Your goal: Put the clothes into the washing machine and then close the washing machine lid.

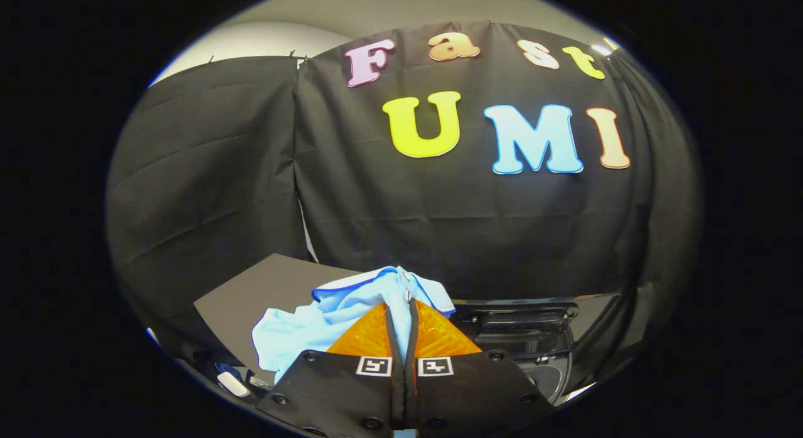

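My gripper (401, 312) is clamped on the light blue, dark-trimmed cloth garment (332, 319).

Both fingers pinch its fold; the rest drapes toward nine o'clock. The glossy black washing machine (527, 337) sits at three o'clock, beside a flat black board (263, 287).

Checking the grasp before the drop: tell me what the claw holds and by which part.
The claw is shut on the light blue garment, both fingers pinching a bunched fold near its blue-trimmed edge; the rest hangs to the fingers' left, beside the washing machine.
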{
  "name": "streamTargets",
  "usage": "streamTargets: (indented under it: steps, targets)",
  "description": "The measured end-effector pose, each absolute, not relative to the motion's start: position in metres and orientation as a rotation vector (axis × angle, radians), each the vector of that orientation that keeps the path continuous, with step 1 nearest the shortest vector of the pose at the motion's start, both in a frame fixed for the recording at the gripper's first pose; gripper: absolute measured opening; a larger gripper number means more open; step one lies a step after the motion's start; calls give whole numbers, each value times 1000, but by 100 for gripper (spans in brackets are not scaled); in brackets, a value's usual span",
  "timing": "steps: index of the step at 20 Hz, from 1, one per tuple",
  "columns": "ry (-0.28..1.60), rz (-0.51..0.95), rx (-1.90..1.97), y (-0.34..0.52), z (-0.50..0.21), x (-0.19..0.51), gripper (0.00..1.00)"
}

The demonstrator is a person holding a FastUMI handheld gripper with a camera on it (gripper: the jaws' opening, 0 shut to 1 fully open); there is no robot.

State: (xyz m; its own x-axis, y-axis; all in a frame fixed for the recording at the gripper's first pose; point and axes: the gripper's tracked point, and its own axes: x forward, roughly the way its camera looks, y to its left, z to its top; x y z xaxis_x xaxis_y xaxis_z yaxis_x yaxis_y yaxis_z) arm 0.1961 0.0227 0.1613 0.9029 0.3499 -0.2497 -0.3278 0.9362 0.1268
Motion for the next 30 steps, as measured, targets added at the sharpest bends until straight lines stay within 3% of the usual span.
streamTargets:
  steps: [12,30]
  targets:
    - [283,192,85,-75,146,190,1]
    - [521,118,67,-103,-2,185,1]
